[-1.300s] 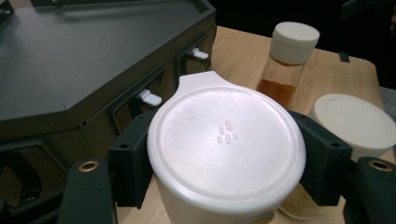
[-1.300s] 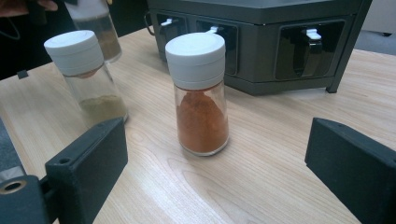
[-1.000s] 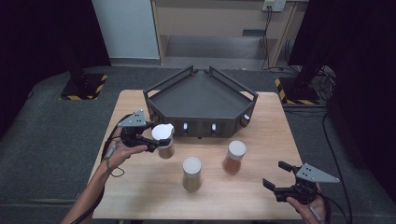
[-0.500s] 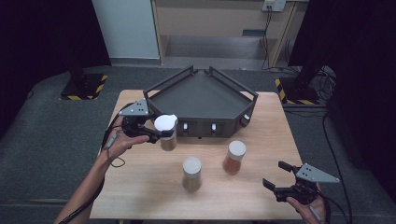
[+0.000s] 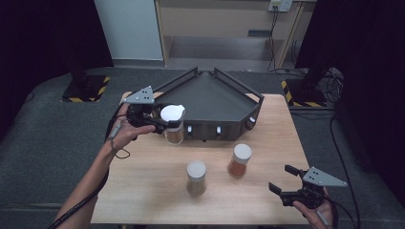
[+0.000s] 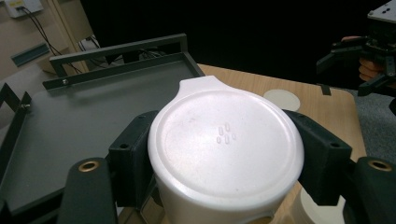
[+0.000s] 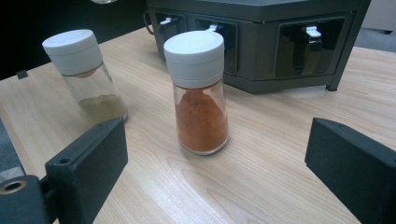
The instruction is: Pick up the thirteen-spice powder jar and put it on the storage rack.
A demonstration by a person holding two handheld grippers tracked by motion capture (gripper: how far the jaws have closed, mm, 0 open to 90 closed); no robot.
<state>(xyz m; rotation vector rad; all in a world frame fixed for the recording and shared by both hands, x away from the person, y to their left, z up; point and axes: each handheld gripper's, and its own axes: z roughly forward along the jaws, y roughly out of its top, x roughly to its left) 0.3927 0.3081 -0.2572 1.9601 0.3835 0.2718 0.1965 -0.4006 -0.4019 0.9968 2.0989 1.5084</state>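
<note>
High view: left tool (image 5: 160,125) clamped on the white cap of a spice jar (image 5: 173,129), jar lifted off the table (image 5: 143,191) and held just in front of the dark rack (image 5: 210,102), near its left front corner. Not yet set inside the rack. Two more jars standing on the table: one with pale contents (image 5: 196,177) near the middle, one with orange powder (image 5: 239,161) just to its right. Right tool (image 5: 286,183) at the near right edge of the table, jaws apart, holding nothing. Judged progress: first jar of three in hand, none placed; the two standing jars left to do.

Left gripper view: jaw pads (image 6: 133,158) pressed on both sides of the white lid (image 6: 224,144), lid tab pointing away toward the rack floor (image 6: 84,121), which lies bare. Top of another jar lid (image 6: 281,99) visible beyond on the wood.

Right gripper view: black jaws wide apart at the bottom corners, nothing between them. Orange jar (image 7: 198,93) upright ahead, well apart from the jaws; pale jar (image 7: 84,72) to its left; rack front with latches (image 7: 306,44) behind.
</note>
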